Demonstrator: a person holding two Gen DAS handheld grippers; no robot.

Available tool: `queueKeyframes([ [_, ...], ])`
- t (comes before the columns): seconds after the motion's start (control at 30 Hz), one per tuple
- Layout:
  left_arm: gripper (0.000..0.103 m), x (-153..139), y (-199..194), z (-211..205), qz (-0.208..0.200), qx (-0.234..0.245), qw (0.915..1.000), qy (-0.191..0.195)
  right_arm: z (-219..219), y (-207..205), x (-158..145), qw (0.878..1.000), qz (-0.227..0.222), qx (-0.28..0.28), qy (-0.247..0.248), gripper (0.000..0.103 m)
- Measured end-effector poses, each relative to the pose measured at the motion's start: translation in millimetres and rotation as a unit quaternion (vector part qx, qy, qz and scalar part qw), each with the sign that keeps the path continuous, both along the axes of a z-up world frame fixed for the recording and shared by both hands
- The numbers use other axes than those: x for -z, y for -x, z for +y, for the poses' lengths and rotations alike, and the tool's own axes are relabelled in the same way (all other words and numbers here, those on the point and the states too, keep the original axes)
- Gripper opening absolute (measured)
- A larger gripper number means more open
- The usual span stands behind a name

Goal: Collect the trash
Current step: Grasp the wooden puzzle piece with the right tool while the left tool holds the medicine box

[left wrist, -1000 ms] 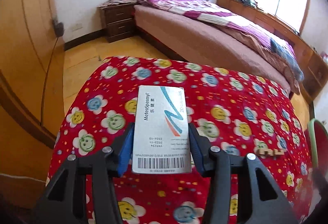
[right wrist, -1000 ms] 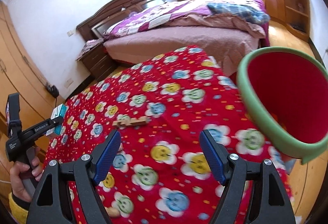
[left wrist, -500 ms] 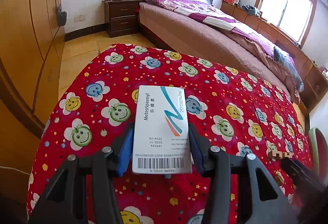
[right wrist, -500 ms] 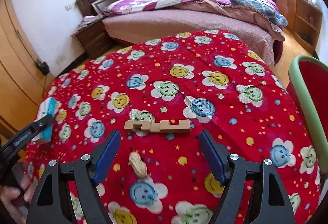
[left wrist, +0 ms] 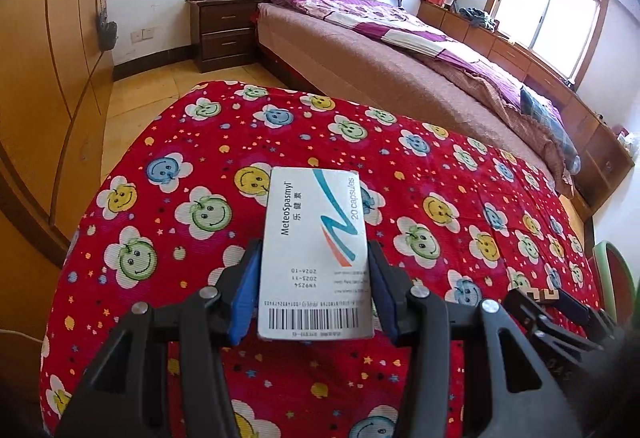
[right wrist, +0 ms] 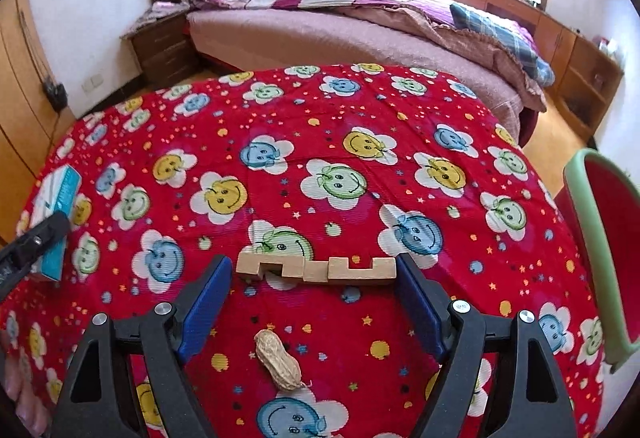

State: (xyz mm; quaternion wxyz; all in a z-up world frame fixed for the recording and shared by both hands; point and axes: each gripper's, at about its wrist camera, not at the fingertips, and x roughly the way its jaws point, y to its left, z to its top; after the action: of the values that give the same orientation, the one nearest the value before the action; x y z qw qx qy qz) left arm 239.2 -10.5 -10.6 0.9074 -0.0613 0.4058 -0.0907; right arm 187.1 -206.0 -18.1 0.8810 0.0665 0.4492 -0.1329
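My left gripper (left wrist: 312, 286) is shut on a white medicine box (left wrist: 316, 246) marked "MeteoSpasmyl" and holds it above the red smiley tablecloth (left wrist: 400, 173). The box also shows at the left in the right wrist view (right wrist: 56, 213). My right gripper (right wrist: 314, 290) is open, low over the table, with a notched wooden puzzle piece (right wrist: 316, 269) lying between its fingertips. A peanut shell (right wrist: 279, 361) lies on the cloth just behind the piece, between the fingers. A red bin with a green rim (right wrist: 600, 250) stands at the table's right edge.
The round table under the red cloth (right wrist: 360, 109) fills both views. Behind it are a bed (left wrist: 420, 49), a dark nightstand (left wrist: 224, 29) and wooden wardrobe doors (left wrist: 48, 77) on the left. The right gripper's tip (left wrist: 560, 310) shows at the lower right in the left wrist view.
My right gripper has dropped and moved forward until the wooden piece lies between its fingertips. The left gripper, still holding the box, has drifted slightly; the bin slid toward the right edge.
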Motion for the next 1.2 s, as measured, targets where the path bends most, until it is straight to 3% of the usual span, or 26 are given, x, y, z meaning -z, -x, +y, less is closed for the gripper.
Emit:
queueKeyframes([
  [0.33, 0.051, -5.7, 4.2, 3.4, -0.006, 0.001, 0.9999, 0.009, -4.7, 5.0, -1.2, 1.000, -0.006, 0.006, -0.011, 0.078],
  [0.53, 0.051, -17.6, 15.7, 3.3, -0.011, 0.010, 0.9998, 0.015, -21.0, 20.4, -13.4, 0.997, -0.031, 0.011, -0.064, 0.078],
  [1.2, 0.051, -56.6, 101.2, -20.1, -0.021, 0.057, 0.9960, 0.065, -53.3, 132.8, -70.1, 0.985, -0.124, 0.007, -0.121, 0.078],
])
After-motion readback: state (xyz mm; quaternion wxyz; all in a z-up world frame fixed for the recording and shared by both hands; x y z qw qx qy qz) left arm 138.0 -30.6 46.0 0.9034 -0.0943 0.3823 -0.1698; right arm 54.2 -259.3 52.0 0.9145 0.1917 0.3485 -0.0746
